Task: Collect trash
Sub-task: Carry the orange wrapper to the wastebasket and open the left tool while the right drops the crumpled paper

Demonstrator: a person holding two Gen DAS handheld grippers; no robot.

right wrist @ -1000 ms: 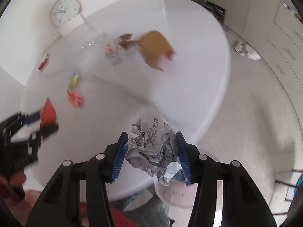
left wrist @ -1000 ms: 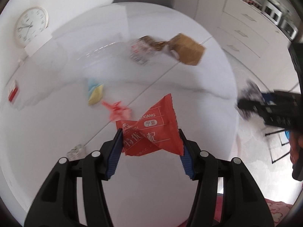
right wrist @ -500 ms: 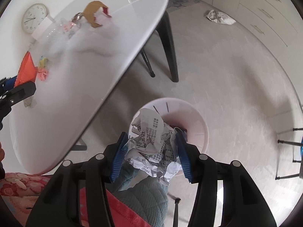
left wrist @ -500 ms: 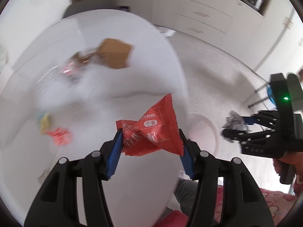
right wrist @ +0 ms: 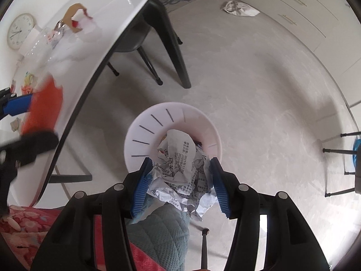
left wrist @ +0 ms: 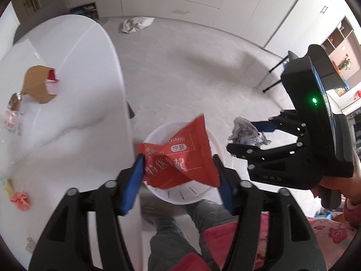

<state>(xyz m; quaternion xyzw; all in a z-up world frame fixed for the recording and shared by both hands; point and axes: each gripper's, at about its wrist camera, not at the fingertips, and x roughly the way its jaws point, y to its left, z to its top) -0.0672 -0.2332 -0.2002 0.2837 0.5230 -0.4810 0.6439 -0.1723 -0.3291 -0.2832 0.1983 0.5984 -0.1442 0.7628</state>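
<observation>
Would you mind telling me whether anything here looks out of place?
Yes: a crumpled white wrapper lies on the floor by the cabinets, far from the white bin, and it looks like stray trash. A brown paper piece still sits on the table.

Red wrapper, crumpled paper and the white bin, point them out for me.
red wrapper (left wrist: 180, 158), left wrist view, middle of its printed face
crumpled paper (right wrist: 180, 169), right wrist view, its printed centre
white bin (right wrist: 146, 131), right wrist view, slotted inner wall

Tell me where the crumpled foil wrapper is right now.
The crumpled foil wrapper is clamped in the right gripper, over the near rim of the white bin on the floor beside the table.
</observation>
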